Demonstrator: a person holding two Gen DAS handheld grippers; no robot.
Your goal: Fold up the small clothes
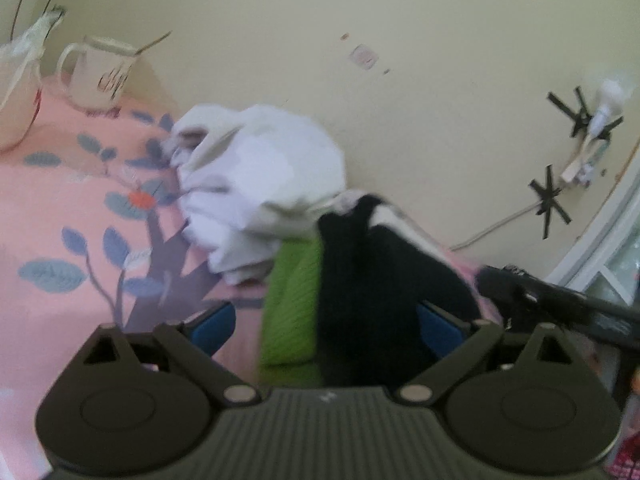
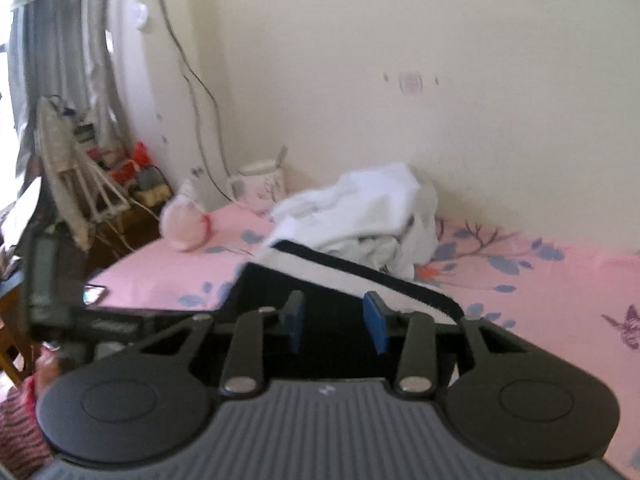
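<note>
Room: we see a pale yellow wall (image 1: 400, 20) behind a bed with a pink sheet (image 1: 48, 208) that has blue leaves and a purple tree on it.

Left gripper (image 1: 326, 328): our blue pads (image 1: 214, 326) stand wide apart. A black cloth (image 1: 360, 280) and a green cloth (image 1: 290, 300) lie between them, but we cannot tell if the pads touch either one.

Right gripper (image 2: 334, 320): our blue pads (image 2: 376, 320) stand apart with a gap. The black cloth (image 2: 280, 280) is right in front of them and under them. We cannot tell if they hold it.

Black cloth: it has a white band (image 2: 320, 268) with a black edge. It lies on the sheet near both tools, and one side is lifted up a bit.

Green cloth: it lies flat on the sheet, touching the left side of the black cloth.

White clothes (image 1: 256, 184): a bunched-up pile sits on the bed by the wall, just behind the black and green cloths.

Mug (image 1: 100, 76): a white mug with dark letters stands on the bed by the wall, left of the pile, with a stick poking out.

Phone (image 2: 94, 293): it lies near the edge of the bed in the right view.

Blur: both views are fuzzy.
</note>
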